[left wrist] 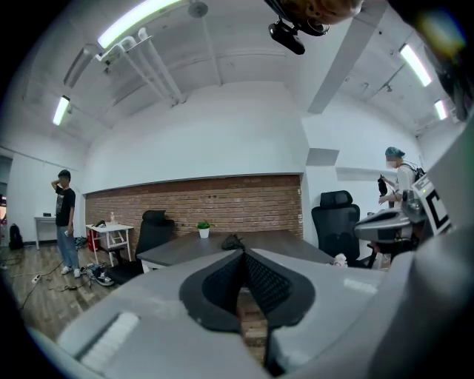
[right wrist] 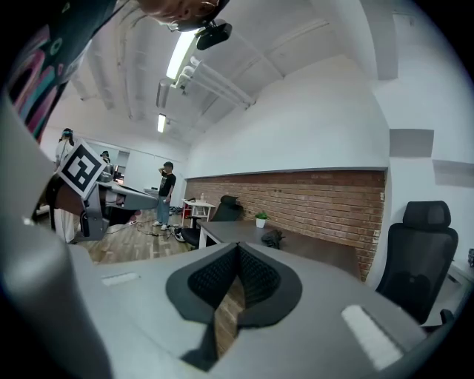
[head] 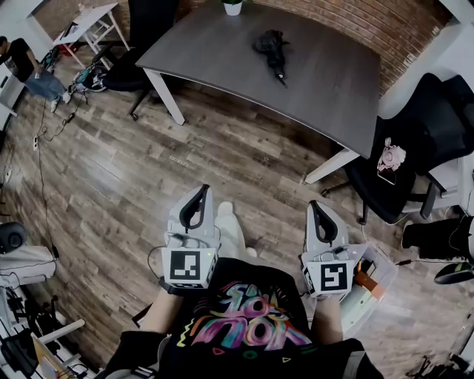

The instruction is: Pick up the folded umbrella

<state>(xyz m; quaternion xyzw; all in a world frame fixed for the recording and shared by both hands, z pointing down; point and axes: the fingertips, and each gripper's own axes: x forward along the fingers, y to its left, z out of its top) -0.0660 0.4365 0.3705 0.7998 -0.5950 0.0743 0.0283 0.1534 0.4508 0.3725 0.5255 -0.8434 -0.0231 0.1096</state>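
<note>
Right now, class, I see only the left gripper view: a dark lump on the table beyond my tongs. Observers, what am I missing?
Observer: In the head view, the folded umbrella lies with its thin end pointing toward you.
Operator: And my other hand?
Observer: The right gripper has its tongs shut on nothing.
Operator: Anything near my feet?
Observer: A clear plastic box sits on the floor at your right side.

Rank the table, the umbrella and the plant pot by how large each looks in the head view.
1. table
2. umbrella
3. pot, cut off by the top edge, yet clearly smallest
</note>
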